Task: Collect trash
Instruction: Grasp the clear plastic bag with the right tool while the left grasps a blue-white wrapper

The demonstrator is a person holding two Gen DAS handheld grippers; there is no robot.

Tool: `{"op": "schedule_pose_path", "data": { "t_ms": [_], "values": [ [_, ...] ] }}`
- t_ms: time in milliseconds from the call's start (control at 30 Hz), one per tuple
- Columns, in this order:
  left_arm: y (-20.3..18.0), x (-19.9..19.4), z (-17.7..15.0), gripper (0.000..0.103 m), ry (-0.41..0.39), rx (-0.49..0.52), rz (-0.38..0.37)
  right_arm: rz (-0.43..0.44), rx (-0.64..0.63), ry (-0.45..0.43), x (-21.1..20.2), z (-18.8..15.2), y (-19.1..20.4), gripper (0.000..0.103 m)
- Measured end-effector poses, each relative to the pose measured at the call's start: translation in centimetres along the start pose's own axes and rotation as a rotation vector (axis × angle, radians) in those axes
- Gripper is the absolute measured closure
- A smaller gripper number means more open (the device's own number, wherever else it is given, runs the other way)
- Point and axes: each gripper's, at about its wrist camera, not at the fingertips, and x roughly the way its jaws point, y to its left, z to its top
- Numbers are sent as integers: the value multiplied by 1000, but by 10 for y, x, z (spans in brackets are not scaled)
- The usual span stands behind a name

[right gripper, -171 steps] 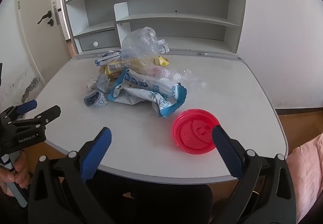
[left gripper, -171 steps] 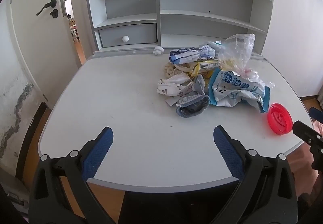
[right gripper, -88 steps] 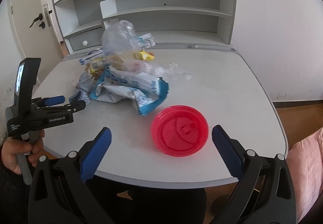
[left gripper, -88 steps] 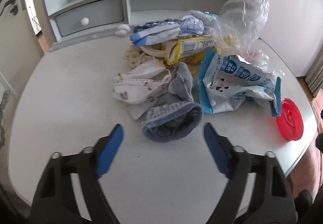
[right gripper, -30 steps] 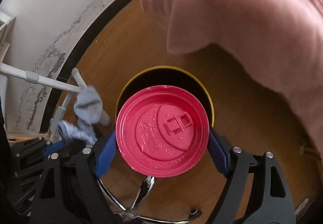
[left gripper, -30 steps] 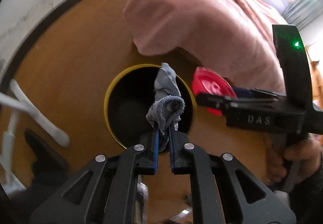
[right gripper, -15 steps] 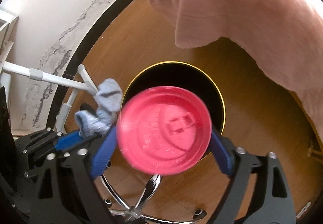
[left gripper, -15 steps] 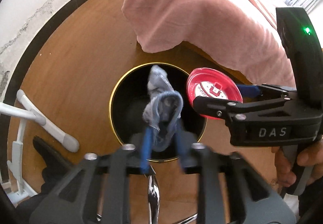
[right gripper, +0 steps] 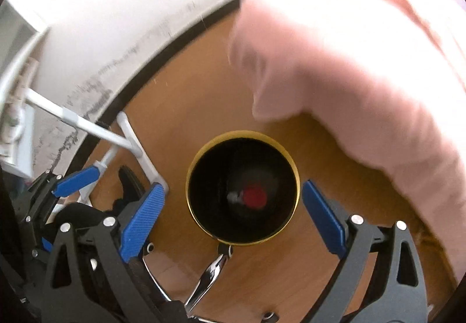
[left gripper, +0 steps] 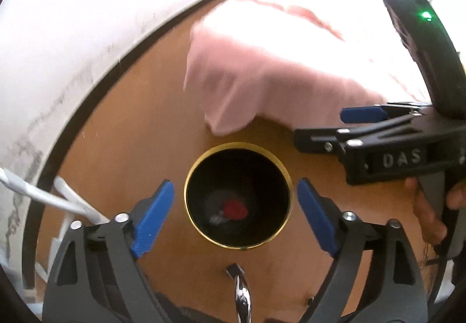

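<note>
Bin interior is mostly black; the red lid (right gripper: 254, 196) reads as a small red disc at the bottom, and the grey sock (left gripper: 215, 206) beside it is only a pale smudge, hard to make out; both views are motion-blurred. The bin (left gripper: 279, 165), dark with a yellow rim, stands on the wooden floor (left gripper: 139, 130) just beside the hanging corner of the pink blanket (left gripper: 262, 72); whether the two touch I cannot tell. Chrome chair leg (right gripper: 209, 273) is cut off at the bottom edge; white desk legs (right gripper: 128, 130) run out of view on the left. Left gripper (left gripper: 235, 216) sits above the bin, jaws opening, nothing between them but the bin's mouth below; right gripper (right gripper: 233, 218) likewise spread wide and empty. In the left view only part of the right hand (left gripper: 431, 212) shows on the gripper handle. Versus a second ago: sock was pinched in the left tongs and the lid clamped in the right, both over the bin's mouth; now both lie inside at the bottom; both grippers have come up, so the bin looks smaller and more blanket and wall (right gripper: 122, 2) are in view.
</note>
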Motion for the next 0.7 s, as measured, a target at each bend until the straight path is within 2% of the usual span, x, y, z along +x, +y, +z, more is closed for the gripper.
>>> {"op": "schedule_pose_path", "data": {
  "t_ms": [167, 267, 333, 367, 433, 467, 600, 700],
  "values": [
    [16, -119, 11, 12, -124, -31, 13, -15, -104, -151, -96, 21, 54, 7],
    [48, -180, -5, 11, -174, -81, 53, 65, -223, -205, -133, 23, 119, 7],
    [76, -219, -25, 11, -196, -125, 131, 137, -304, -215, -145, 23, 171, 7],
    [96, -240, -41, 11, -204, -160, 186, 195, -369, -218, -150, 21, 210, 7],
    [140, -280, -76, 11, -199, -246, 305, 265, -453, -218, -154, 17, 260, 7],
    [156, -293, -89, 11, -195, -281, 346, 319, -522, -210, -154, 13, 302, 7],
    [234, -363, -169, 11, -178, -494, 541, 449, -709, -183, -155, -3, 419, 7],
    [277, -408, -225, 11, -185, -636, 625, 498, -814, -156, -152, -10, 493, 7]
  ]
}}
